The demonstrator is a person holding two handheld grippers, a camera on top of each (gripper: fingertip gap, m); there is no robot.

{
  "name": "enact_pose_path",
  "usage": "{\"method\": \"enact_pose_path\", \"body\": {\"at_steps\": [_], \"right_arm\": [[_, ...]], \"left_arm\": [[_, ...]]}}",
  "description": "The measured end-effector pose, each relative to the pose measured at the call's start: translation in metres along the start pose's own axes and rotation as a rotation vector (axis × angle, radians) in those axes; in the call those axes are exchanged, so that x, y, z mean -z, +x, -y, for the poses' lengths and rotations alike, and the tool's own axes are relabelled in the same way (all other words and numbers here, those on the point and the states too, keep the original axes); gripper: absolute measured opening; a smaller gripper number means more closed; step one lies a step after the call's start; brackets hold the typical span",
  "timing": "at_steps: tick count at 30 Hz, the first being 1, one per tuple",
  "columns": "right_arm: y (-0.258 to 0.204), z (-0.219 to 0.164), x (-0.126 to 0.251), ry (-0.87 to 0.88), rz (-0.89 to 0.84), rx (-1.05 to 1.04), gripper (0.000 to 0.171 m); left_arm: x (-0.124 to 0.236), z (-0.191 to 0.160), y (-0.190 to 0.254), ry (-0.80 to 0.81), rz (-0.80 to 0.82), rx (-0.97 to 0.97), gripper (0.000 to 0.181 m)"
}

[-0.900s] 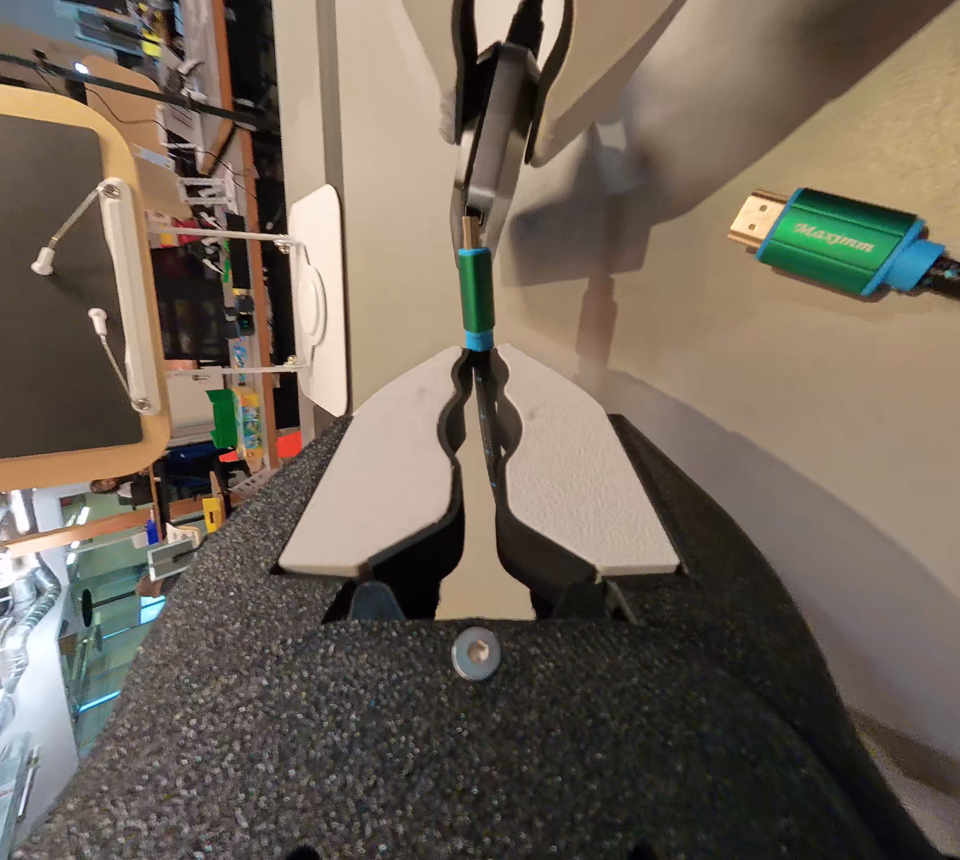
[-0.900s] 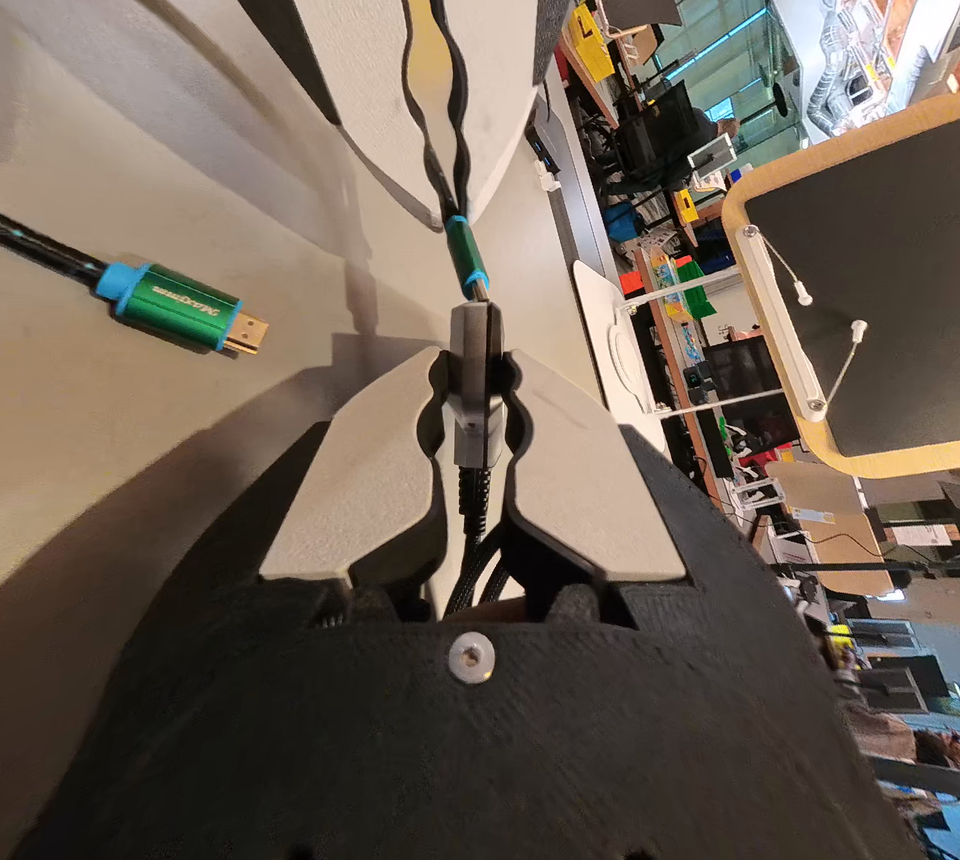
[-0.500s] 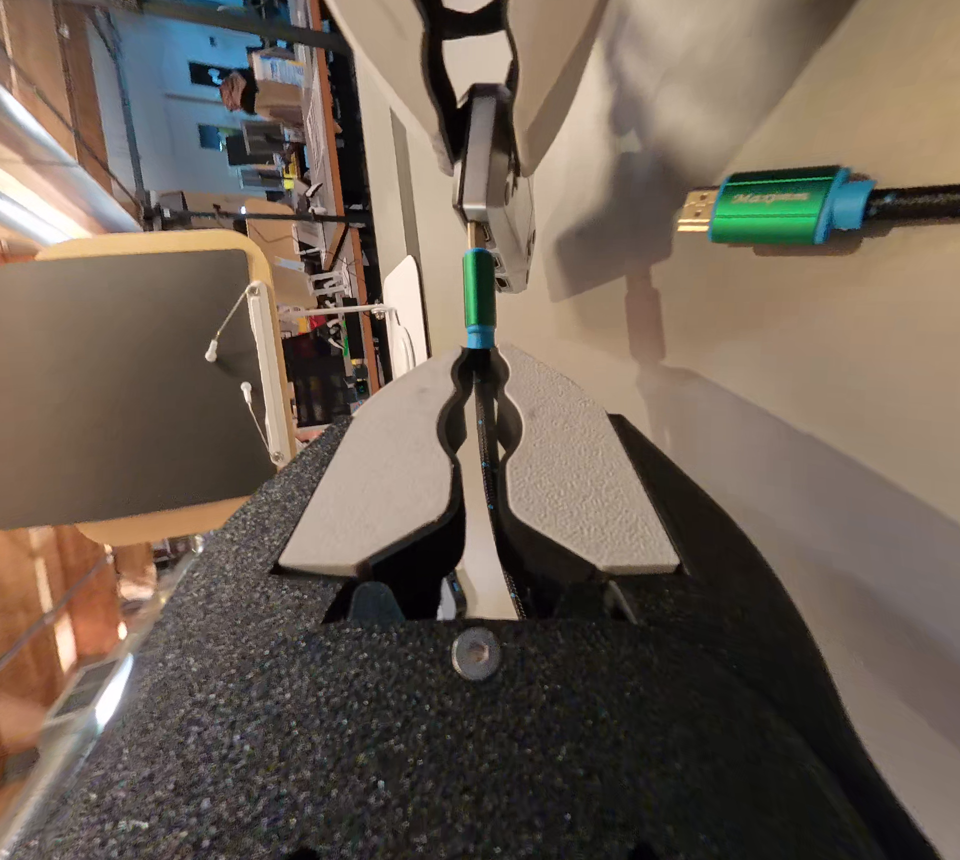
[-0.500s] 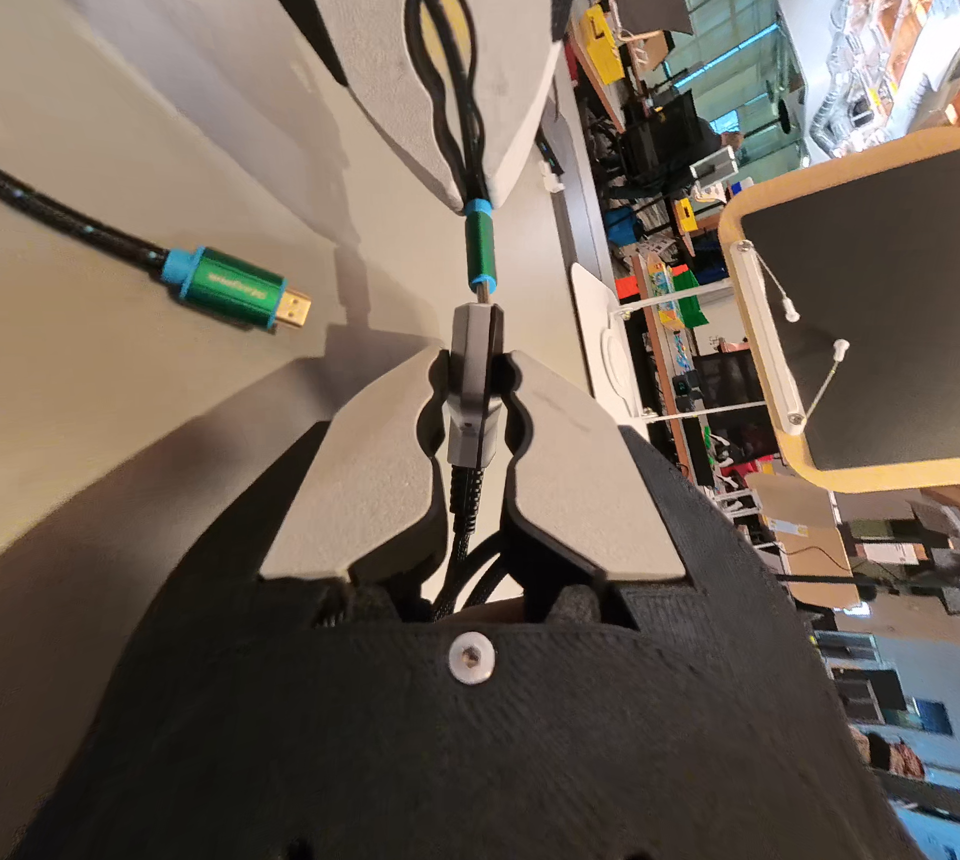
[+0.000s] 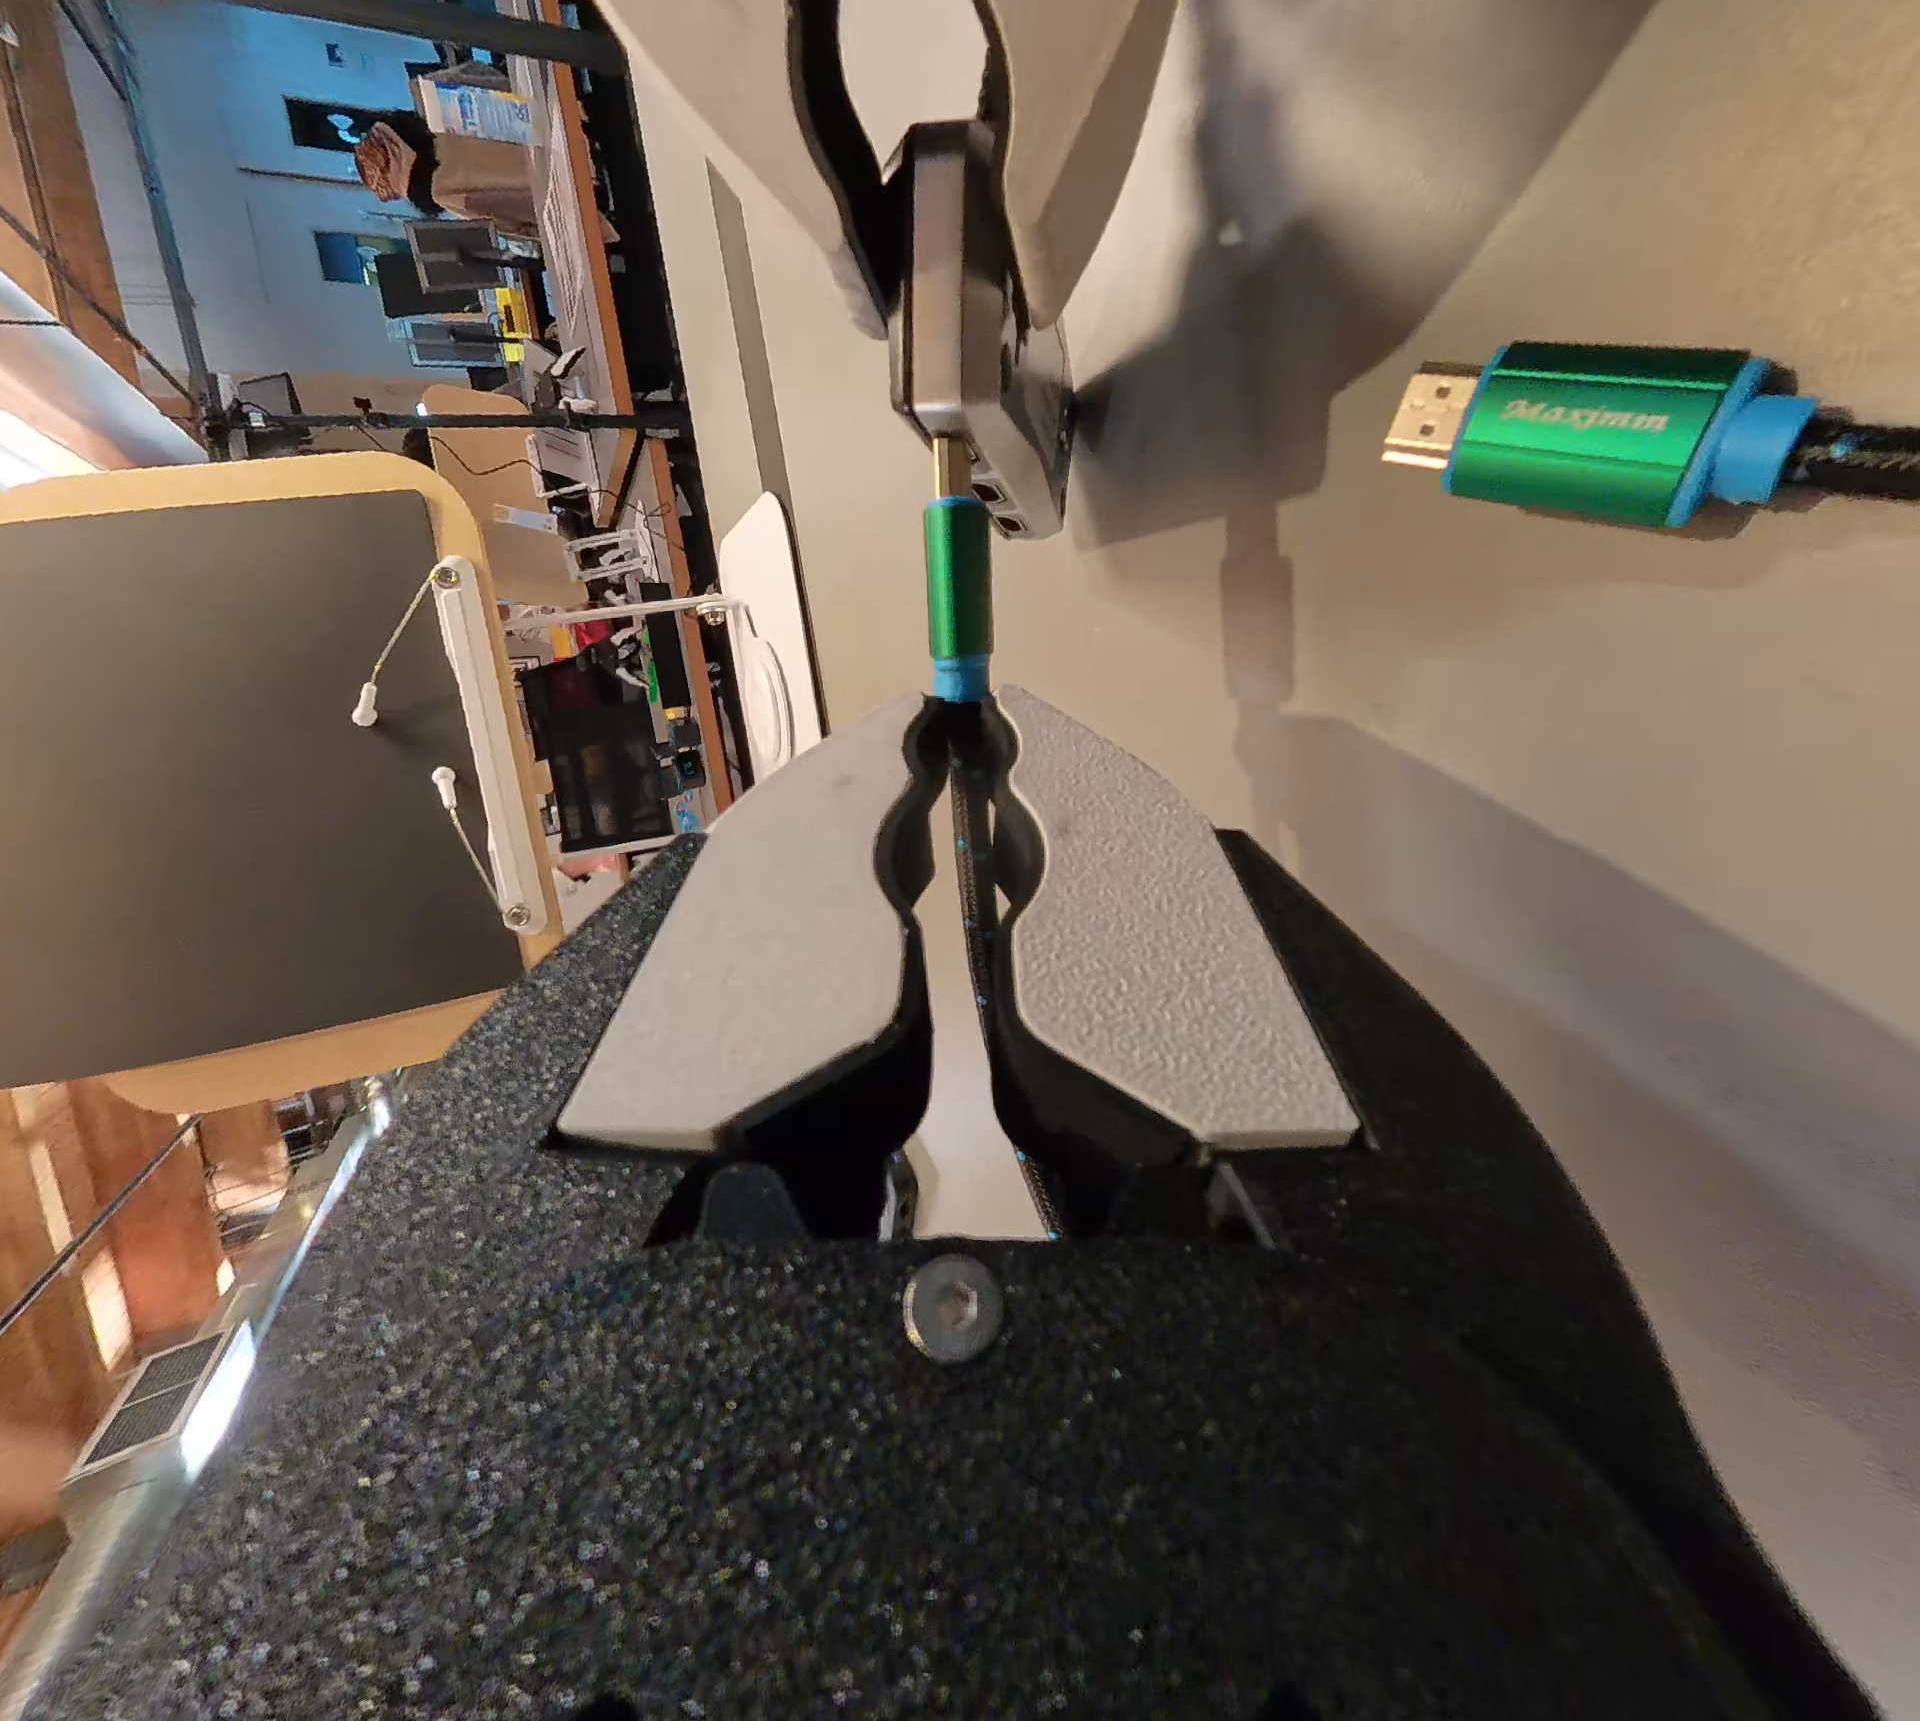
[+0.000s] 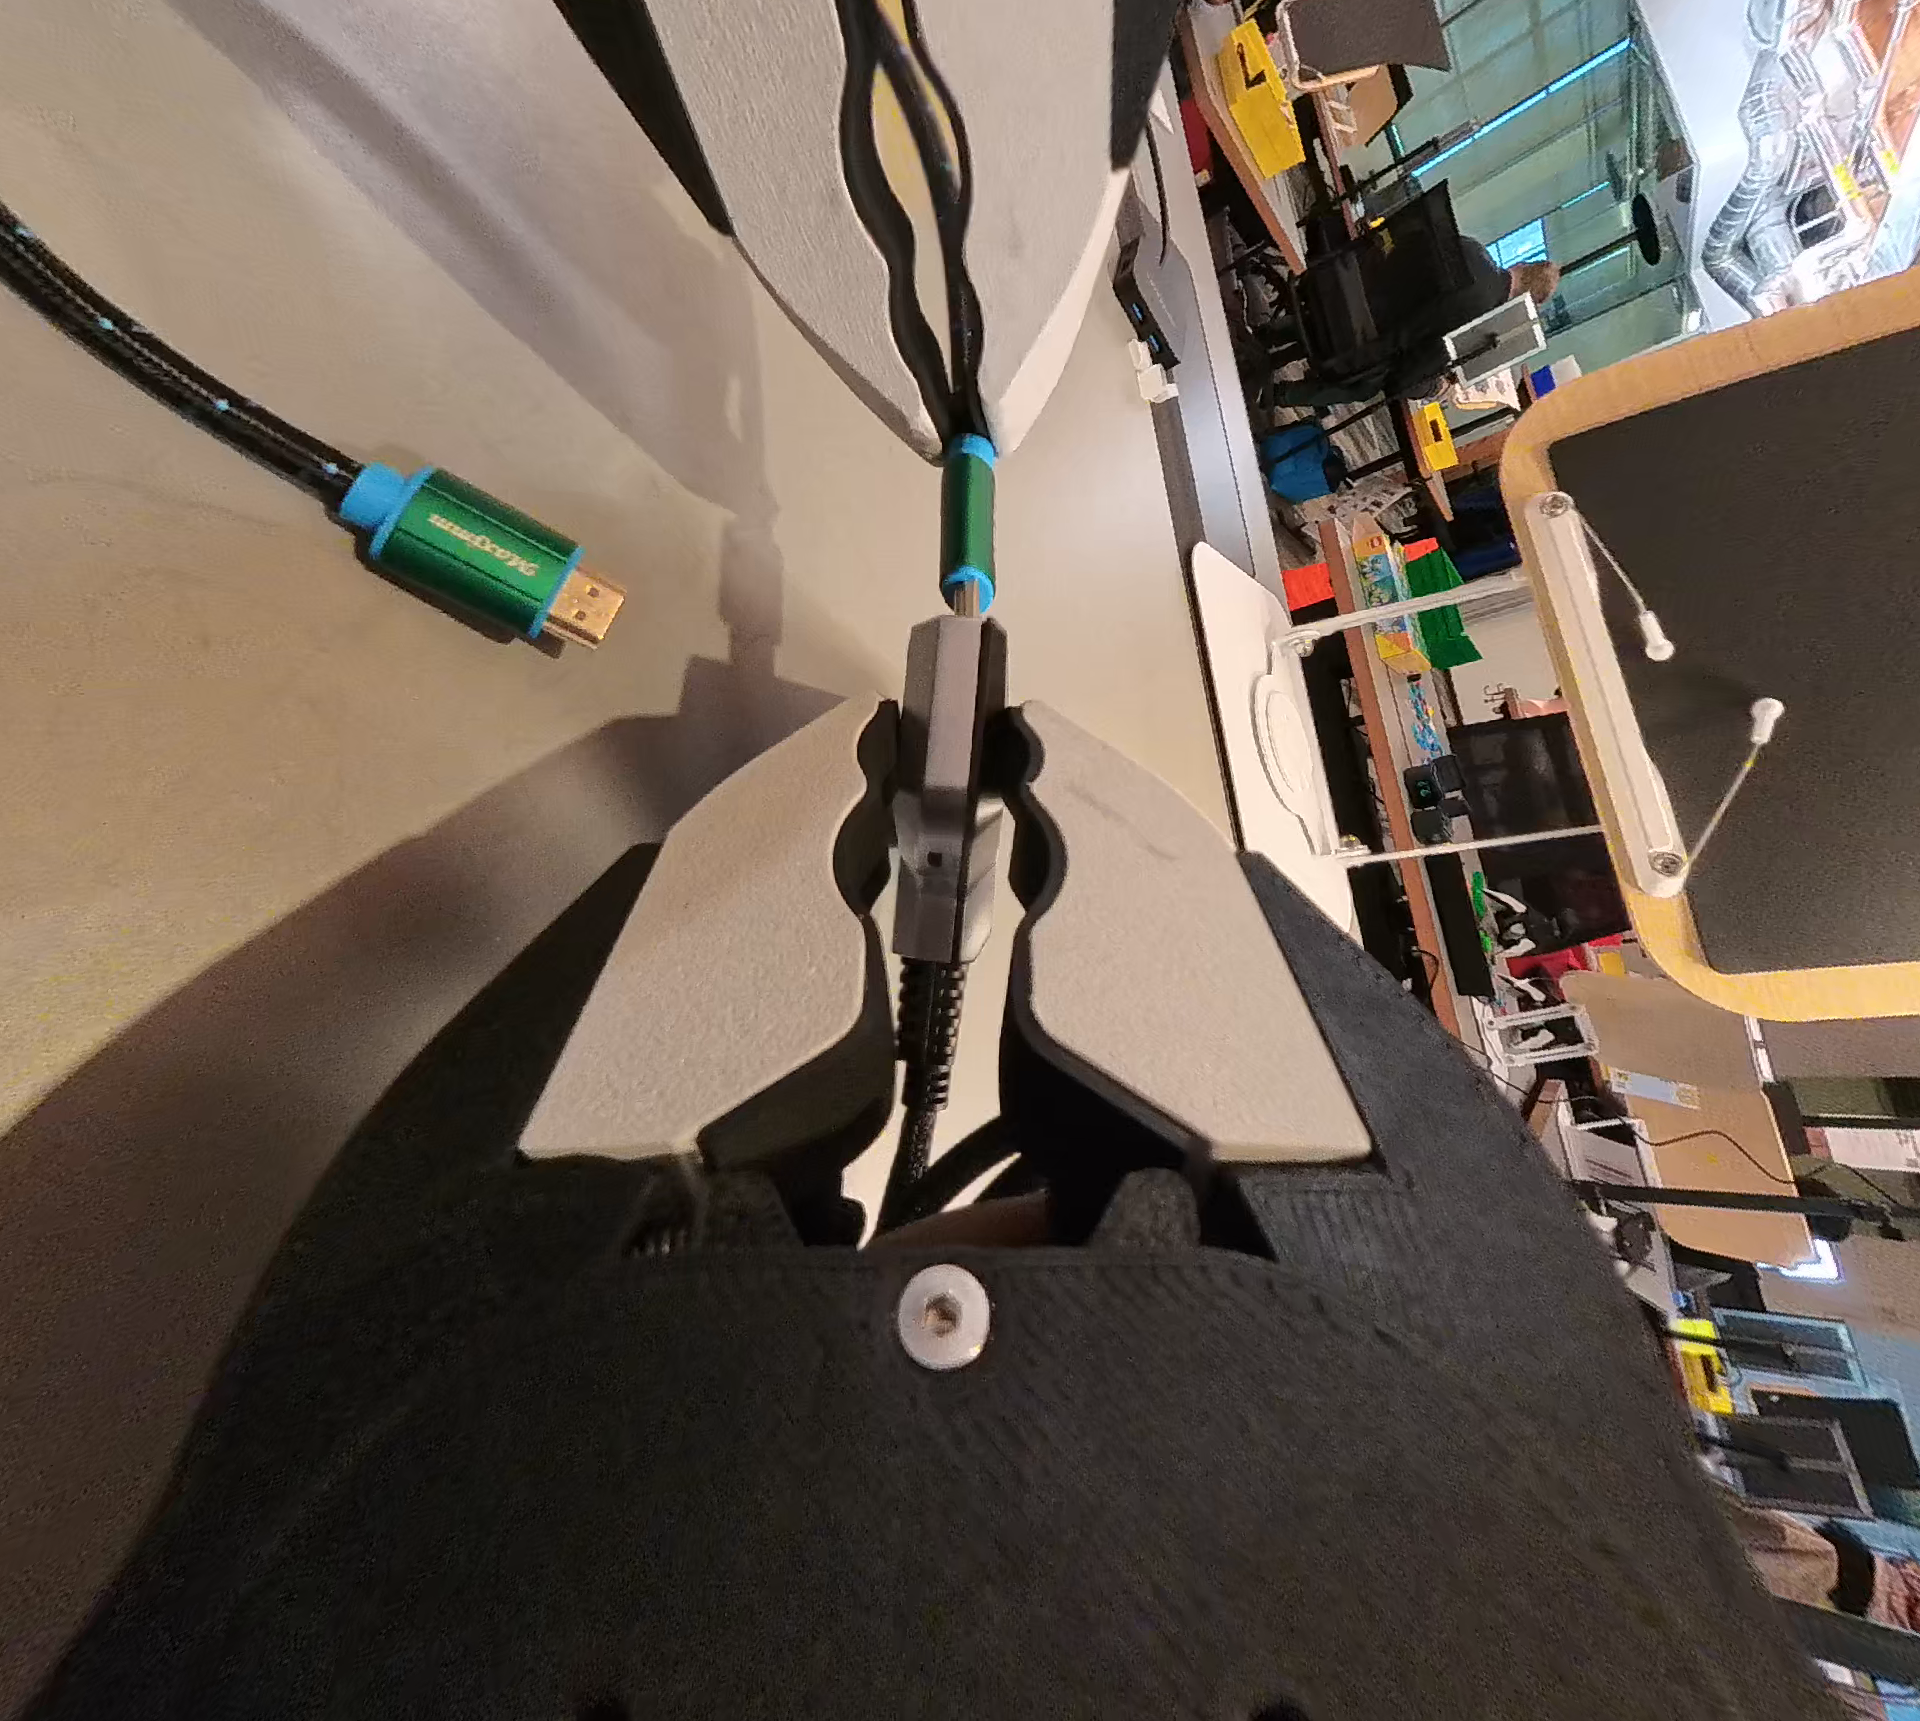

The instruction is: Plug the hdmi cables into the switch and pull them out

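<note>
Left wrist view: our left gripper (image 5: pixel 958 715) pinches the green HDMI plug's (image 5: pixel 958 593) cable, aligning it with the switch (image 5: pixel 971 362), which our right gripper (image 6: pixel 943 715) clamps steady; spare plug (image 6: pixel 488 551) lies on the table (image 6: pixel 208 736).

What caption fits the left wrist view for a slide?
Left gripper feeds a green HDMI plug into the grey switch held by the right gripper; spare plug on table.
</note>
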State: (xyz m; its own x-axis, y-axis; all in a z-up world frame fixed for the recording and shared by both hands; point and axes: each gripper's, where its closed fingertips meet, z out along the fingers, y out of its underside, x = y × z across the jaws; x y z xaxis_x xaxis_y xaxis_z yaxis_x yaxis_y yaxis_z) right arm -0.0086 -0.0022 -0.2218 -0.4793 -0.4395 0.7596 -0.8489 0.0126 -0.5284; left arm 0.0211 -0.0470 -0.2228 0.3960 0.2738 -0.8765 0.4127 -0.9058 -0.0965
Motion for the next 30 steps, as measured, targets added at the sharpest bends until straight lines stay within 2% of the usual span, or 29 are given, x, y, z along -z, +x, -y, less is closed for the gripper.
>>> {"method": "enact_pose_path", "body": {"at_steps": [10, 23, 30], "right_arm": [[-0.003, -0.001, -0.001, -0.035, -0.001, 0.060, 0.019], [0.001, -0.005, -0.005, -0.085, -0.036, 0.032, 0.019], [0.002, 0.000, -0.004, -0.095, -0.042, 0.043, 0.019]], "left_arm": [[-0.006, -0.003, 0.002, -0.084, 0.006, -0.013, 0.006], [-0.008, -0.005, 0.000, -0.155, 0.040, -0.036, 0.005], [-0.013, -0.008, 0.000, -0.176, 0.025, 0.096, 0.006]]}}
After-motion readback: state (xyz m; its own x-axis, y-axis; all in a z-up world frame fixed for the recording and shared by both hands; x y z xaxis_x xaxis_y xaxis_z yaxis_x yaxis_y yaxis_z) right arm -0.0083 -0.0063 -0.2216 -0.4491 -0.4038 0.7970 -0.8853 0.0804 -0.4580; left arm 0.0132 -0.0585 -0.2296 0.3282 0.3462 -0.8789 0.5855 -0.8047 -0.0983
